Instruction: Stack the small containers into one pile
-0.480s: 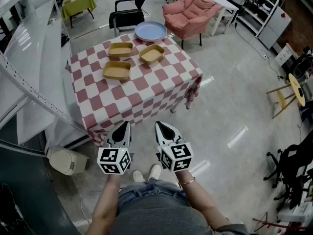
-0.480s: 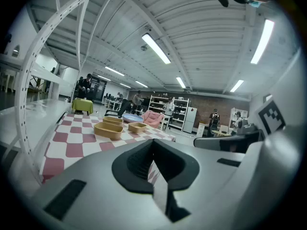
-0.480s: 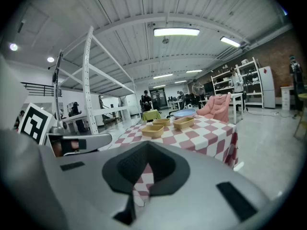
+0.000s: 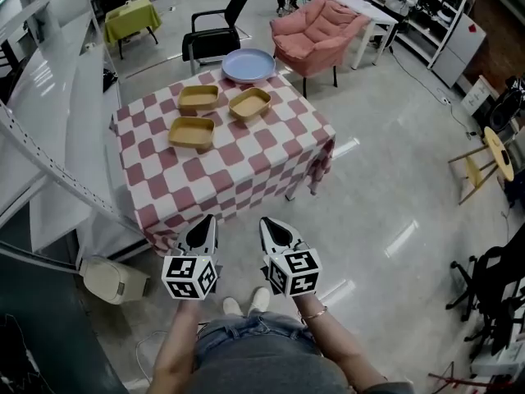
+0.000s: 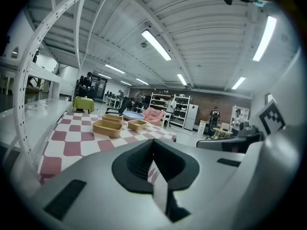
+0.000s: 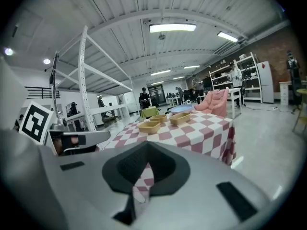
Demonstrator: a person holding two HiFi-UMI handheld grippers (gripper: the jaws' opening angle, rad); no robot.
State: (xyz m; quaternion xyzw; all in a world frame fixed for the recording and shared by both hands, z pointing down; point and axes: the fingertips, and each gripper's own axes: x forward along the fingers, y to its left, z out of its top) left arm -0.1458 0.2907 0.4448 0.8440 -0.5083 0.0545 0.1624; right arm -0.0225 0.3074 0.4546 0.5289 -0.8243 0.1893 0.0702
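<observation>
The left gripper and right gripper were seen shut and empty, side by side, just short of the table. Well ahead of them, on its far half and apart from one another, were set a near container and a far container before the left gripper, and a third container before the right. They were judged light, stiff, shallow and perhaps slick, so each was best pinched across one rim wall and nested gently.
</observation>
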